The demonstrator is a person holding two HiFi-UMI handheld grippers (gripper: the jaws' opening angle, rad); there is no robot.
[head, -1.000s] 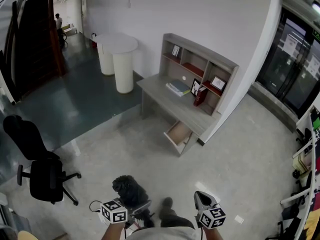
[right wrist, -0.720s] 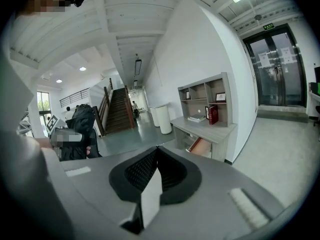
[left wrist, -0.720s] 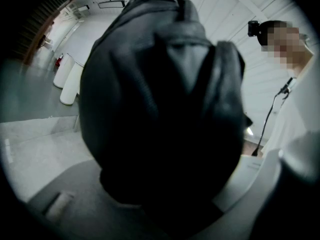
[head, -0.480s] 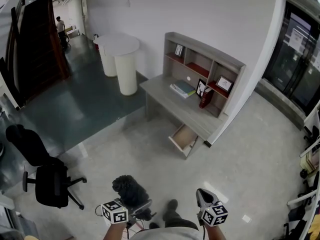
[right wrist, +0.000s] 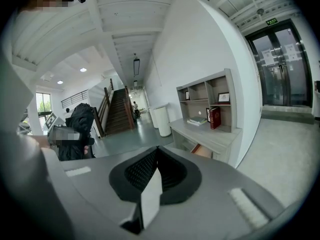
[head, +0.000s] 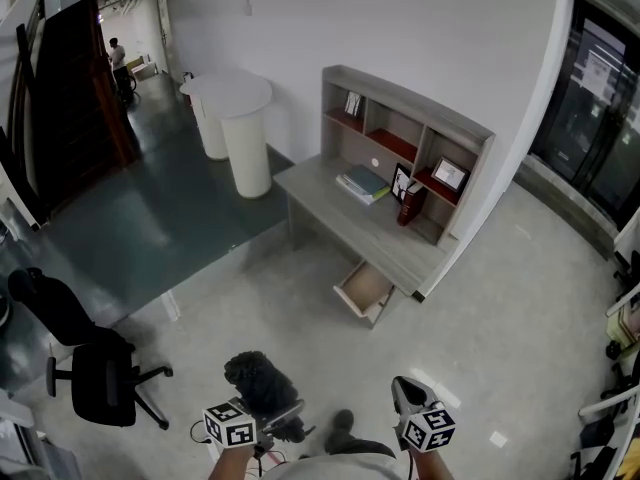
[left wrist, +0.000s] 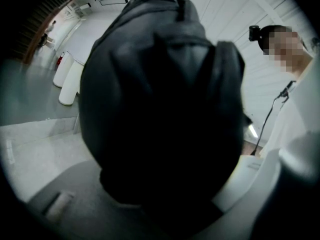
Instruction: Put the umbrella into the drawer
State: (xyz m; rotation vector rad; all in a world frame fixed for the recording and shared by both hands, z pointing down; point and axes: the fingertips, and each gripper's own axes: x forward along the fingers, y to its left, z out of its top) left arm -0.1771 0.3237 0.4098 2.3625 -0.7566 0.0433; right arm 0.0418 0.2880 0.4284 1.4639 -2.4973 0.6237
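Head view: a person stands on a pale speckled floor (head: 300, 308), a gripper in each hand at the bottom edge.
Left gripper (head: 276, 409): jaws part-way apart and clamped on a black folded umbrella (head: 258, 379), which sticks up past them.
Left gripper view: the umbrella's dark fabric (left wrist: 160, 109) fills nearly the whole picture, bulging over both grey jaws.
Right gripper (head: 407, 392): jaws pressed together with nothing between them; the ribbed black pads meet at the middle (right wrist: 156, 154).
Umbrella's place: in the left gripper, low in front of the person, well apart from the desk.
Drawer: a light wooden drawer (head: 366, 290) stands pulled out under the grey desk (head: 330, 198), open to the floor side.
Desk top: a grey shelf unit (head: 407, 136) with a red book (head: 408, 206) upright and flat books (head: 362, 182) beside it.
Surroundings: a black office chair (head: 88, 366) at the left, a white round table (head: 232, 116) near the wall.
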